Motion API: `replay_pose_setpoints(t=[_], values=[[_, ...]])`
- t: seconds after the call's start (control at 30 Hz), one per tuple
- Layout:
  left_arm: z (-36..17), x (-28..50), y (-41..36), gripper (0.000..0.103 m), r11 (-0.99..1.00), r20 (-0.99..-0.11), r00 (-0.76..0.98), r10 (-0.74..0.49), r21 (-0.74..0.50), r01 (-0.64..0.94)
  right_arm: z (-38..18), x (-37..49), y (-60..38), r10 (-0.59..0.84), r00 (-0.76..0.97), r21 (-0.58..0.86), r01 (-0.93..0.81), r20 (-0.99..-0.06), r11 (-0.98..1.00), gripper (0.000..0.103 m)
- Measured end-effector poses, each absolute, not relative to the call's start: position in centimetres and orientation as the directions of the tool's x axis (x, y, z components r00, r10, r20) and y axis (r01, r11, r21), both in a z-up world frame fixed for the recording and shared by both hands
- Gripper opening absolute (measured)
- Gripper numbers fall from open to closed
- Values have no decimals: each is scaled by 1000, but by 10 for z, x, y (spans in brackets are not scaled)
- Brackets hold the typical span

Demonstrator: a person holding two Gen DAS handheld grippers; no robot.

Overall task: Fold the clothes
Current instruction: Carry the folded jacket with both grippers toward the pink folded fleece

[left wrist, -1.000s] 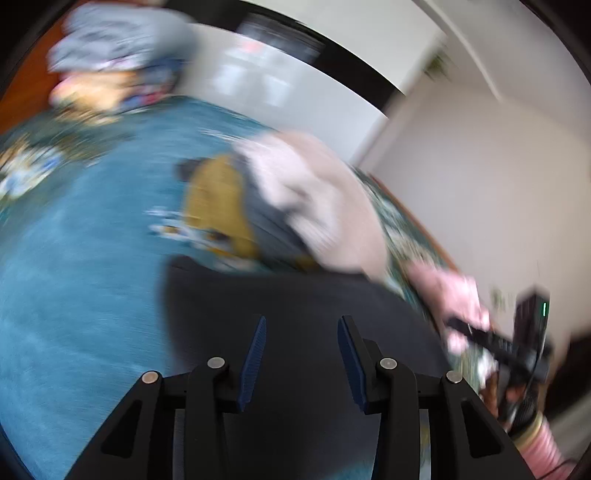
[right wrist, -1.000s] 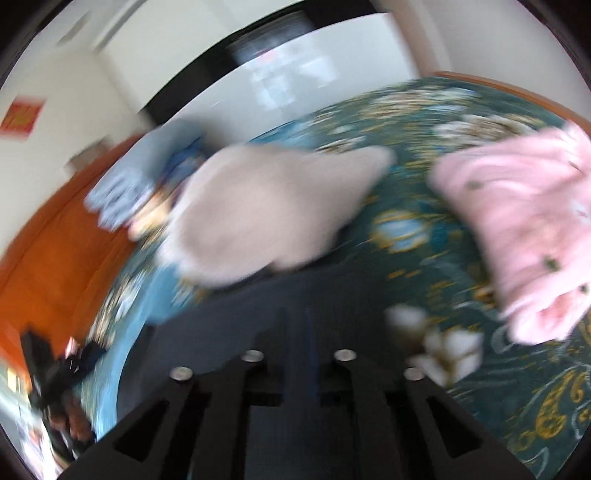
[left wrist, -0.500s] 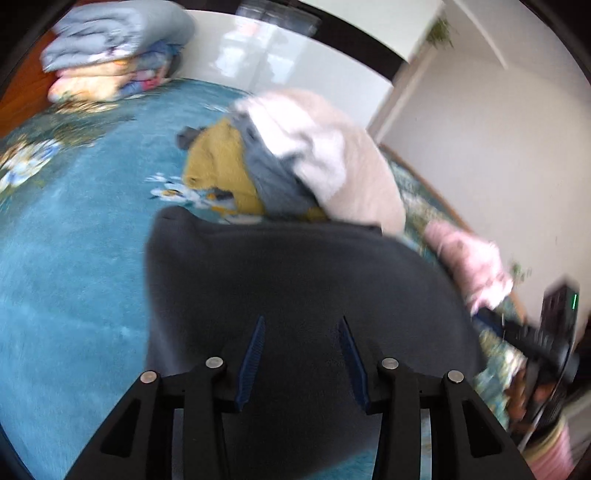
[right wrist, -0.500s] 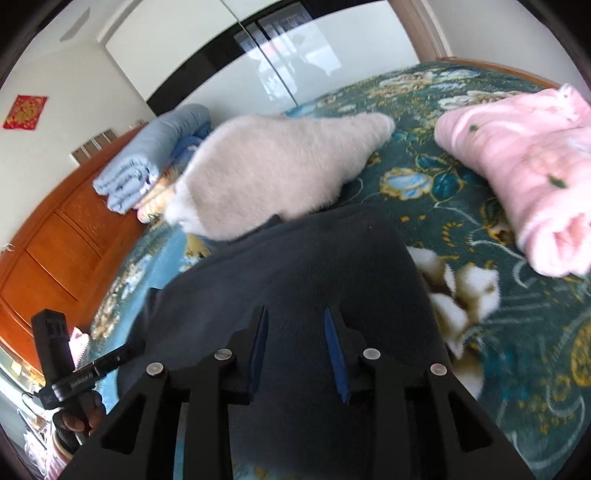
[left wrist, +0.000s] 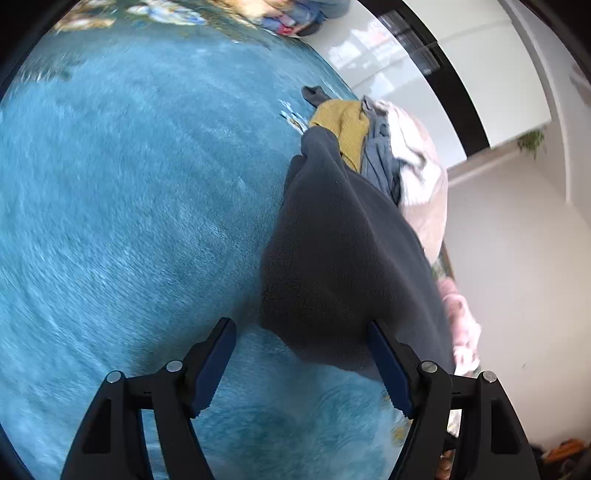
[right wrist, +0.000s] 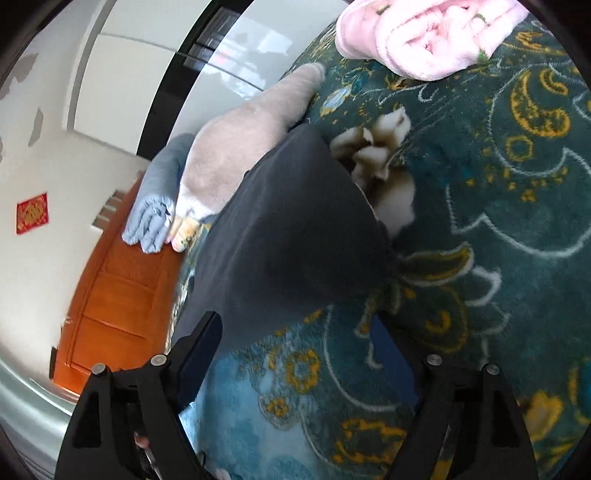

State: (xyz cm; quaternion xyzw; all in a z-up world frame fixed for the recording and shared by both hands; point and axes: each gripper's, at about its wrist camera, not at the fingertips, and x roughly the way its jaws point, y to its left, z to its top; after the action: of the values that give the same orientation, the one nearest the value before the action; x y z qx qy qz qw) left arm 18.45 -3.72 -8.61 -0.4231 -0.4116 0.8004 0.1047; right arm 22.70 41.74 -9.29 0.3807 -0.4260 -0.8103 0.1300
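Note:
A dark grey fleece garment [left wrist: 343, 266] lies on the blue patterned bedspread [left wrist: 129, 206]; it also shows in the right wrist view [right wrist: 291, 236]. My left gripper [left wrist: 301, 363] is open and empty just in front of the garment's near edge. My right gripper [right wrist: 306, 354] is open and empty, its jaws wide apart just below the garment's lower edge. Behind the garment is a pile of clothes: a mustard piece [left wrist: 345, 123], a grey-blue piece [left wrist: 378, 158] and a pale beige one [left wrist: 424, 192].
A folded pink fleece [right wrist: 424, 33] lies at the top right of the right wrist view. Folded blue blankets [right wrist: 159, 199] sit by the orange wooden headboard [right wrist: 114, 295]. A white wardrobe and wall stand behind the bed.
Both grippers opened wide and let go of the dark garment, which now lies on the bed. Both cameras have tilted and drawn back toward its near edge.

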Motion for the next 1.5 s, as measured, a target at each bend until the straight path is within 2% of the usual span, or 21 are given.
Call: replay_pose_setpoints(t=[0.13, 0.23, 0.3, 0.43, 0.63, 0.77, 0.83, 0.9, 0.97, 1.0, 1.07, 1.17, 1.3, 1.5], values=[[-96, 182, -26, 80, -540, -526, -639, 561, -818, 199, -92, 214, 413, -504, -707, 798, -142, -495, -585, 84], [-95, 179, -11, 80, -495, -476, -611, 632, -855, 154, -92, 202, 407, -493, -719, 799, -145, -490, -583, 85], [-93, 174, -1, 80, -490, -471, -599, 648, -859, 146, -92, 197, 408, -489, -728, 803, -139, -480, -580, 94], [-91, 164, 1, 80, -499, -493, -629, 601, -846, 186, -90, 187, 407, -485, -745, 807, -119, -457, -578, 95], [-85, 148, 3, 81, -482, -476, -645, 598, -857, 185, -92, 176, 409, -494, -781, 839, -69, -382, -539, 95], [-91, 150, -5, 81, -429, -428, -672, 604, -885, 178, -93, 177, 410, -508, -795, 853, -22, -331, -521, 95], [-94, 157, -9, 80, -394, -387, -699, 601, -905, 162, -95, 180, 411, -517, -800, 861, 0, -305, -509, 91], [-96, 162, -11, 80, -369, -361, -728, 583, -916, 159, -99, 189, 414, -517, -804, 871, -3, -295, -492, 74], [-95, 158, -10, 80, -379, -383, -727, 570, -908, 181, -105, 196, 416, -512, -802, 876, -31, -309, -481, 61], [-94, 155, -8, 80, -395, -403, -720, 565, -898, 192, -107, 198, 416, -508, -802, 879, -43, -314, -475, 58], [-91, 150, -7, 80, -423, -433, -712, 553, -882, 207, -107, 198, 415, -501, -802, 878, -59, -325, -475, 58], [-91, 148, -8, 80, -429, -441, -697, 566, -879, 208, -104, 199, 410, -501, -771, 872, -141, -394, -469, 58], [-92, 150, -10, 80, -431, -444, -690, 572, -878, 207, -108, 203, 405, -527, -758, 897, -171, -384, -408, 61], [-91, 143, -6, 80, -453, -453, -692, 562, -869, 200, -109, 190, 397, -434, -828, 884, -144, -354, -445, 64]])
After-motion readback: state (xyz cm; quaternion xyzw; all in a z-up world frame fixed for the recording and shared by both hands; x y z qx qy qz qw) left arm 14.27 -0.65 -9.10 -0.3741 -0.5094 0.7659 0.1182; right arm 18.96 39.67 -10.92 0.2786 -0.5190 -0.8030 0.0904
